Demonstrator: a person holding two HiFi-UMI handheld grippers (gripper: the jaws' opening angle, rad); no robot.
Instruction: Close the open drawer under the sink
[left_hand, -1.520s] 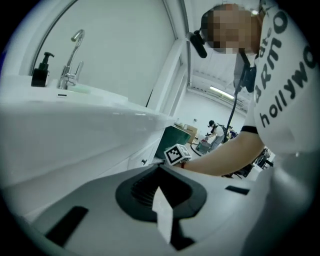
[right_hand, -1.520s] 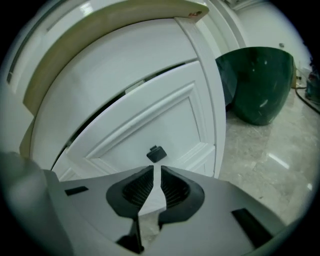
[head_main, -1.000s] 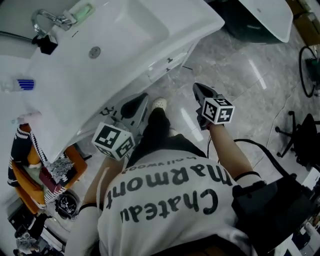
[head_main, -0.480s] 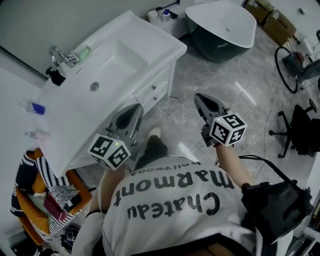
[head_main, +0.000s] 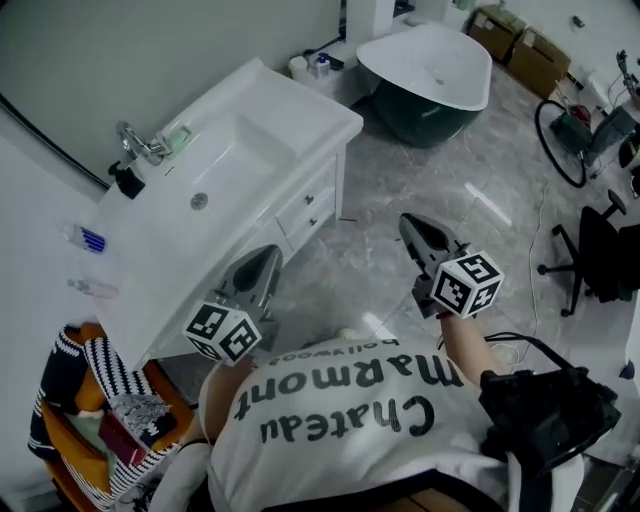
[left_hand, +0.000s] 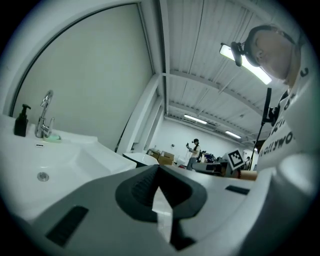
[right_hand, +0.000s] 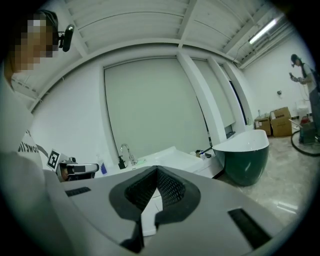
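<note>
The white sink vanity (head_main: 230, 150) stands at the upper left of the head view. Its two drawer fronts (head_main: 310, 208) look flush with the cabinet face. My left gripper (head_main: 268, 252) hangs in the air just in front of the vanity's near corner, jaws shut and empty. My right gripper (head_main: 411, 221) is raised over the marble floor to the right of the vanity, also shut with nothing in it. The left gripper view shows the shut jaws (left_hand: 159, 169) level with the basin (left_hand: 75, 155) and faucet (left_hand: 45, 117). The right gripper view shows shut jaws (right_hand: 156, 170) facing the vanity (right_hand: 170, 157).
A dark green bathtub (head_main: 430, 75) stands beyond the vanity. Cardboard boxes (head_main: 520, 35) and a bicycle wheel (head_main: 560, 130) are at the top right, an office chair (head_main: 605, 260) at the right edge. A basket of clothes (head_main: 100, 400) sits at the lower left beside the vanity.
Both grippers have risen and drawn back from the vanity front, the right one more. The head view has pulled up and away, so the whole vanity and the bathtub now show.
</note>
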